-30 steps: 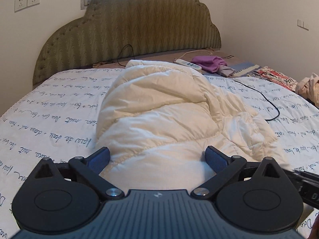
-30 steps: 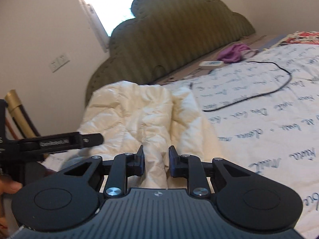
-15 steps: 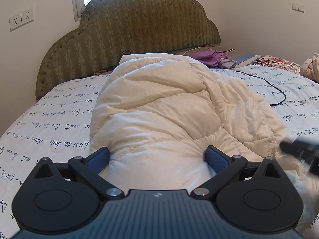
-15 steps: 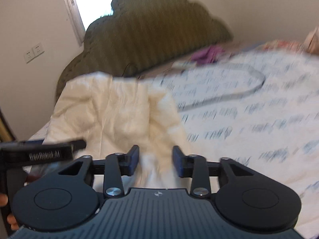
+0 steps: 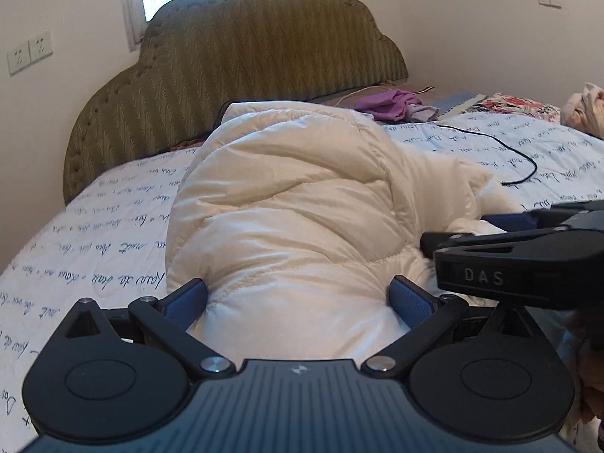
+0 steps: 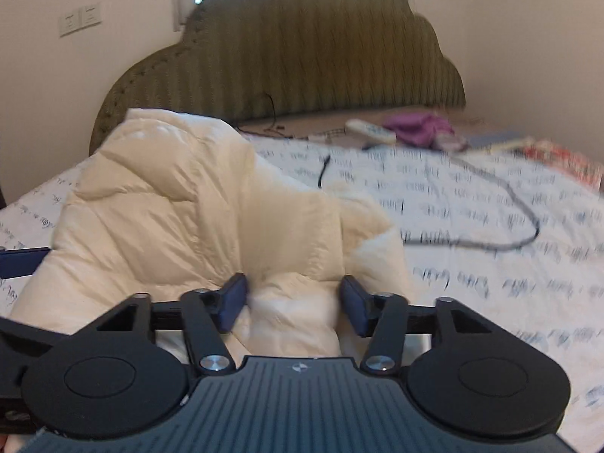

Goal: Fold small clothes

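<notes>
Both my left gripper (image 5: 298, 298) and right gripper (image 6: 294, 302) stand spread wide, gripping nothing. The cream jacket (image 5: 302, 219) bulges between the fingers, hiding its near hem; my right view is blurred.

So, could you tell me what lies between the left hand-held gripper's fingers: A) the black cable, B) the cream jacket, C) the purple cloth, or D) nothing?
B: the cream jacket bulges between the wide-open fingers of the left hand-held gripper; the cable and purple cloth lie far off.

A cream, puffy quilted down jacket (image 5: 298, 226) lies bunched (partly folded over itself) on the bed.
</notes>
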The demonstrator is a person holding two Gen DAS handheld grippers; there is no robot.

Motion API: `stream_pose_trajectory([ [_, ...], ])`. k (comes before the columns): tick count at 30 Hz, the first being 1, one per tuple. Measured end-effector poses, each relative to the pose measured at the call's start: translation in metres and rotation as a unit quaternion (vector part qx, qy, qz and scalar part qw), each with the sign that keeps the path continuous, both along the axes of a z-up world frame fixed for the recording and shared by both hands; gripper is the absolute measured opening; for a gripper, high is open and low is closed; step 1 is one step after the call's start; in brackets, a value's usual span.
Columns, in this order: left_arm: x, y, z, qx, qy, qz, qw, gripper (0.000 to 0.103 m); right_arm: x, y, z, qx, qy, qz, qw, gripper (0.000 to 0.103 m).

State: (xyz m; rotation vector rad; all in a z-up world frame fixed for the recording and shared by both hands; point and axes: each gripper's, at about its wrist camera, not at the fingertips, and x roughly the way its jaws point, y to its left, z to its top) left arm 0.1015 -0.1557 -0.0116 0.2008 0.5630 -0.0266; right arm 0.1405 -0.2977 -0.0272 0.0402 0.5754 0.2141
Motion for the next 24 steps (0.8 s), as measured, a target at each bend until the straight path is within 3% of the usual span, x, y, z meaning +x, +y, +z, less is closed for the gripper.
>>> stream_pose_trajectory([
  [3, 0.001, -0.006, -0.003, 0.016, -0.002, -0.002, 0.9999, 0.103, 0.004, -0.006, -0.012, 0.021, 0.006, -0.007, 1.000, 0.065],
  [16, 0.000, -0.018, -0.015, 0.049, -0.019, -0.006, 0.9986, 0.103, 0.013, -0.009, -0.035, 0.023, 0.010, -0.028, 0.999, 0.080],
  [21, -0.004, -0.013, -0.012, 0.043, -0.023, -0.010, 0.9988, 0.103, 0.011, -0.011, -0.028, 0.015, 0.020, -0.029, 0.999, 0.090],
  [23, -0.009, -0.005, -0.005, 0.030, -0.017, -0.021, 0.9992, 0.103, 0.005, -0.015, -0.020, 0.009, 0.025, -0.035, 0.999, 0.103],
  [24, -0.013, 0.002, 0.000, 0.014, -0.014, -0.026, 0.9995, 0.103, 0.001, -0.018, -0.016, 0.007, 0.025, -0.037, 0.999, 0.103],
])
